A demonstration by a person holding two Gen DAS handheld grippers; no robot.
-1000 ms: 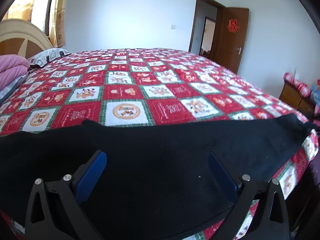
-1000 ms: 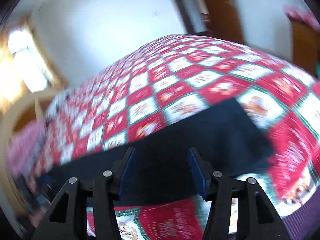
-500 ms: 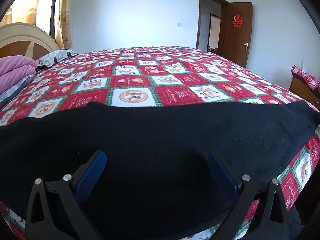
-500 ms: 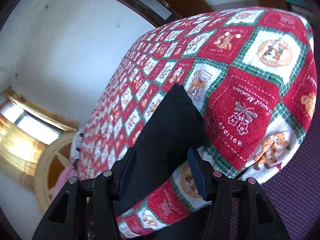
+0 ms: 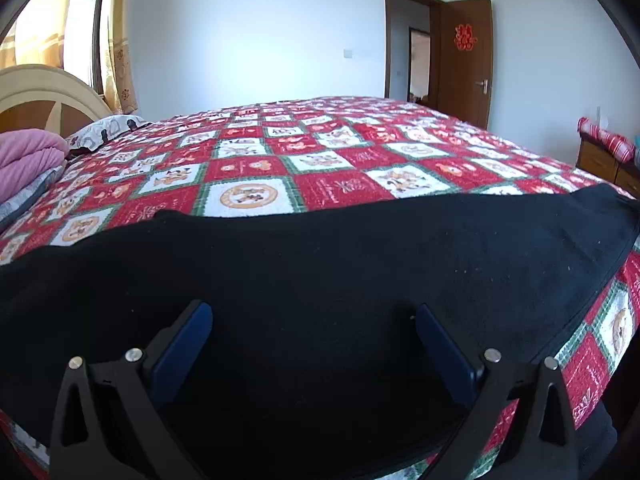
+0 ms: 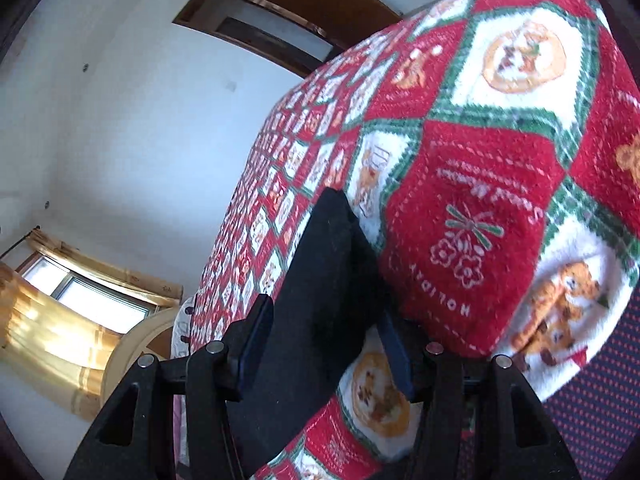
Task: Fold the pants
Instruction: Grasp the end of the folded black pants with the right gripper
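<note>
Your left wrist view, left to right:
- Window with yellow curtain (image 5: 44, 36), upper left of the frame.
- Cream headboard (image 5: 44, 88), below the window.
- Folded pink blanket (image 5: 28, 156) and a patterned pillow (image 5: 104, 132), left edge, on the bed.
- Bed under a red, white and green patchwork bedspread (image 5: 320, 152), filling the middle of the frame.
- White wall behind the bed; open brown door (image 5: 464, 60) with a red ornament, upper right.
- Wooden cabinet (image 5: 600, 164) with a red striped item on top, right edge.
- Black pants (image 5: 320, 272), spread flat across the near part of the bed, spanning the frame from the left edge to the right edge.
- Your left gripper (image 5: 312, 336), lower centre: jaws spread wide, nothing between them; the pants lie directly beneath and ahead of the blue pads.

Your right wrist view, tilted hard, left to right:
- Window and curtain, lower left; white wall, upper left; door frame, top centre.
- Bedspread (image 6: 500, 160) curving over the bed edge, centre to right.
- Pants (image 6: 320, 288), a dark band running from lower centre up to mid-frame.
- Your right gripper (image 6: 324, 344), lower centre: jaws apart, straddling the pants' end, not clamped on it.
- Dark dotted floor covering (image 6: 600, 400), lower right.
</note>
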